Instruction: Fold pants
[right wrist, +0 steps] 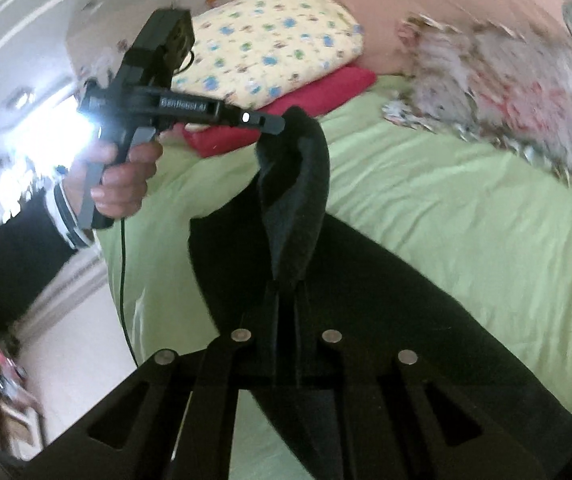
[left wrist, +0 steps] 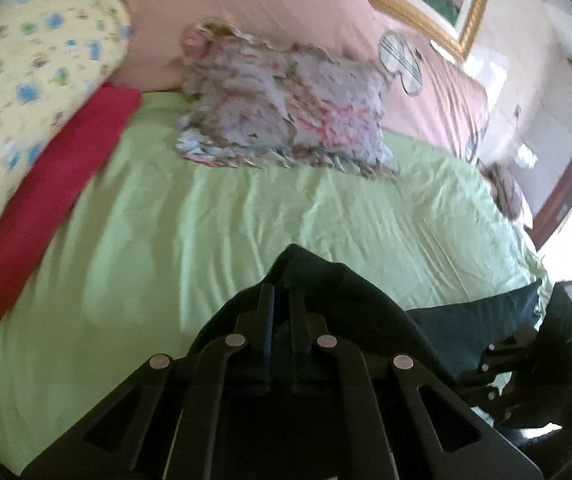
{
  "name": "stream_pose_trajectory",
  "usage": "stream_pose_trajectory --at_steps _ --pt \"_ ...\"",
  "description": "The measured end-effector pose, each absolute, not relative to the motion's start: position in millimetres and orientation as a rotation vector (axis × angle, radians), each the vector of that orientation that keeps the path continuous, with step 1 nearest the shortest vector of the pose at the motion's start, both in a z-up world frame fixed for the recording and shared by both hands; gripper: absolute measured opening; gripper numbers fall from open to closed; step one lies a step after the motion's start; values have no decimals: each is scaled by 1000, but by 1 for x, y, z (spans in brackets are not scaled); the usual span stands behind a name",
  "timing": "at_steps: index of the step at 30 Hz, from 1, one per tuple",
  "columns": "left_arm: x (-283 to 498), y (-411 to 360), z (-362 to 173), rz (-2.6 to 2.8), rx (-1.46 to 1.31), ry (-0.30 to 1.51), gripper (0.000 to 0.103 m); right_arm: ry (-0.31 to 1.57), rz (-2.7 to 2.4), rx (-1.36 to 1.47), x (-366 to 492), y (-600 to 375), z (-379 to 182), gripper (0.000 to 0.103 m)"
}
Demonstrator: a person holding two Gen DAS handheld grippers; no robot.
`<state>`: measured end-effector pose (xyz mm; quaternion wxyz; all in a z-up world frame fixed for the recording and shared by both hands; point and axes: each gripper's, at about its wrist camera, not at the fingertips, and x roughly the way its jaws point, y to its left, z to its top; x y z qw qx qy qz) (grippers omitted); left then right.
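Left gripper (left wrist: 281, 300) fingers drawn together, clamped on the dark pants (left wrist: 326, 280); cloth bunches up over and ahead of the tips. In the right wrist view the same left gripper (right wrist: 273, 124) pinches the top of a raised fold of pants (right wrist: 298, 184), lifted above the bed, held by the left hand (right wrist: 121, 180). Right gripper (right wrist: 286, 304) also pinched shut on the pants, fabric running between its fingers and draping down toward the camera. Rest of the pants lies right of the left tool on the green sheet (left wrist: 205, 220). Ahead: floral pillow (left wrist: 286, 108), pink pillows (left wrist: 265, 4) behind it. Far left: yellow patterned pillow (left wrist: 33, 64) on a red cushion (left wrist: 53, 196). Gold picture frame (left wrist: 426, 12) on wall, upper right. No containers seen.
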<state>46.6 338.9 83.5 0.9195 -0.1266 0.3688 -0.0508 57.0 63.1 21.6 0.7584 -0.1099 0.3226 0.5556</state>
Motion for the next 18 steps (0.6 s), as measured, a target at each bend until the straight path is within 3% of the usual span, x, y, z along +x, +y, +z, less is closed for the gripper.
stream_pose_trajectory --at_steps 9,14,16,17,18 --pt "-11 371 41 -2 -476 733 3 671 1216 -387 31 76 2 7" --pt "-17 354 53 -16 -436 723 8 635 1213 -449 21 79 1 7" --pt "-8 347 67 -22 -376 722 28 628 1211 -469 18 81 1 7" --pt "0 343 75 -45 -349 726 59 630 1211 -473 19 81 0 7" --pt "6 341 83 -57 -325 721 84 632 1210 -472 19 81 0 7"
